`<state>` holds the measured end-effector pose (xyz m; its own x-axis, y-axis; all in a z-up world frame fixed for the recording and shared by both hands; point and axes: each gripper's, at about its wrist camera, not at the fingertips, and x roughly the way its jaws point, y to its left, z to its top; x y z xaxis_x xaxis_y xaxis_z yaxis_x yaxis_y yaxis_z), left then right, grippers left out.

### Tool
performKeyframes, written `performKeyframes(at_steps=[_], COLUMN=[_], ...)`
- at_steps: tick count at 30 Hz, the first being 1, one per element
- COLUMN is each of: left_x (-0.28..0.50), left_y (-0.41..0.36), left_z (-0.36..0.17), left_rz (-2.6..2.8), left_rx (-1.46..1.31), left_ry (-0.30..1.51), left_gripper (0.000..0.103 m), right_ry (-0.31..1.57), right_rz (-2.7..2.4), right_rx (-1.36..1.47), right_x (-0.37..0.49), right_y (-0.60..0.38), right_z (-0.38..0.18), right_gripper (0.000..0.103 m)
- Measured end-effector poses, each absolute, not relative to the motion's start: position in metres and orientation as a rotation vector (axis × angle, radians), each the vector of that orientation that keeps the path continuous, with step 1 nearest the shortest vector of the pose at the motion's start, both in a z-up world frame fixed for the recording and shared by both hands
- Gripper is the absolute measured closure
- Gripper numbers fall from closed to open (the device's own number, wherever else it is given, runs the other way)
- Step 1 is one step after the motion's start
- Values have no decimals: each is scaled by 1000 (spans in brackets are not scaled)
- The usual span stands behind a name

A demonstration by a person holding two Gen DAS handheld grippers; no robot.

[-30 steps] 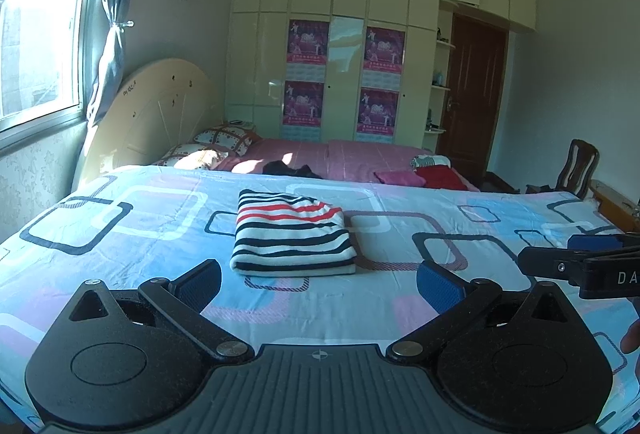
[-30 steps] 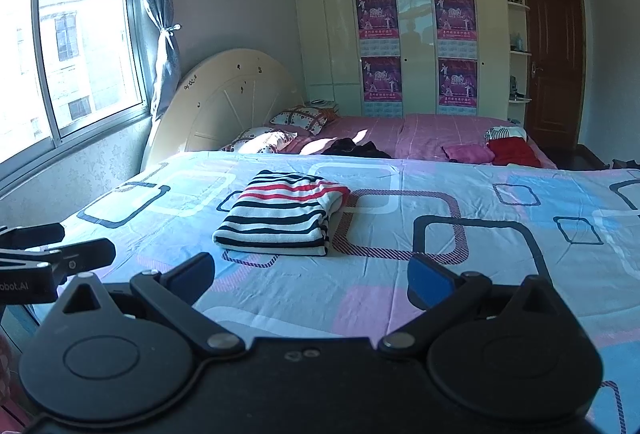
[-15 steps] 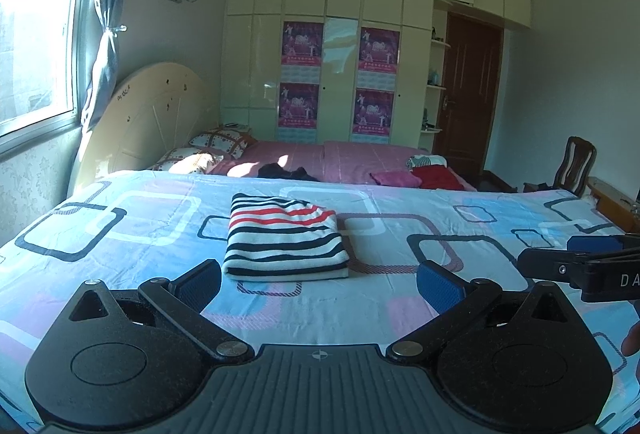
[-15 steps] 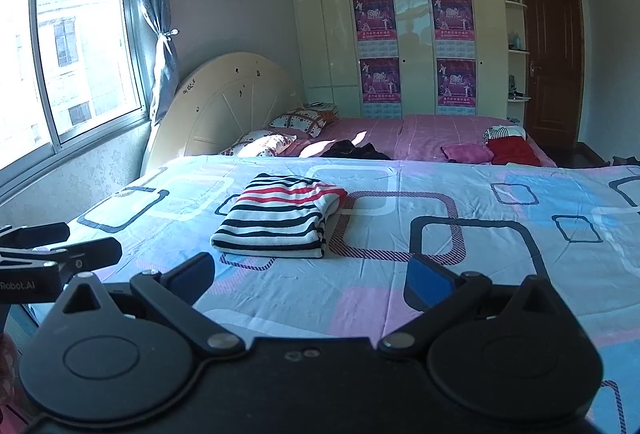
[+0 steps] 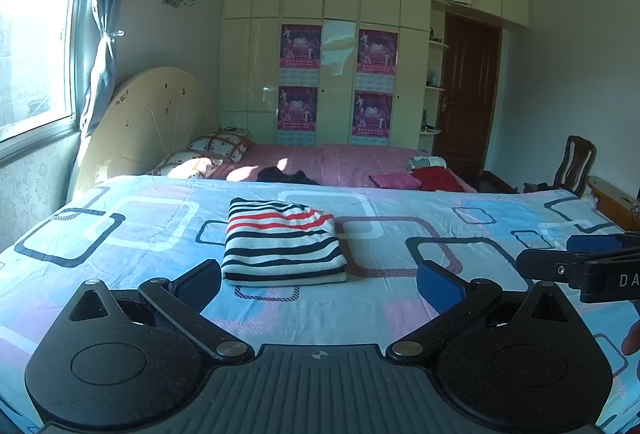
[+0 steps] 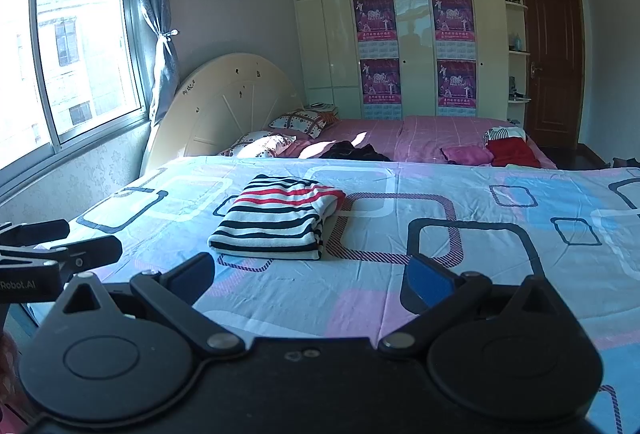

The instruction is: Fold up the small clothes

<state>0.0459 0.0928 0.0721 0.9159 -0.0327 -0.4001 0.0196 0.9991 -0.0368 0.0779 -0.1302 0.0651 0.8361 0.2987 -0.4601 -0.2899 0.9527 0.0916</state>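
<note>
Both grippers are drawing back slightly from the folded striped garment (image 5: 282,242), which is sitting lower in each view.

Left gripper (image 5: 320,280) and right gripper (image 6: 310,280) are hovering with jaws spread, empty; the garment is lying ahead of them on the patterned bedsheet (image 5: 400,298).

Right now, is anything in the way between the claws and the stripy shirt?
Nothing visible is. Only bare patterned bedsheet lies between the open left claw, the open right claw and the folded stripy shirt.
</note>
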Motion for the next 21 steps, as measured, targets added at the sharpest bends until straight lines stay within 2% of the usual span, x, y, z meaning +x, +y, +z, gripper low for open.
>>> performKeyframes(at_steps=[21], left_x=[49], left_y=[101], left_z=[69], left_rz=[-7], left_rx=[-41], left_ry=[359], left_gripper=[0], right_ry=[499], right_rz=[315], right_rx=[9], right_x=[82], right_y=[-131], right_z=[65], right_gripper=[0])
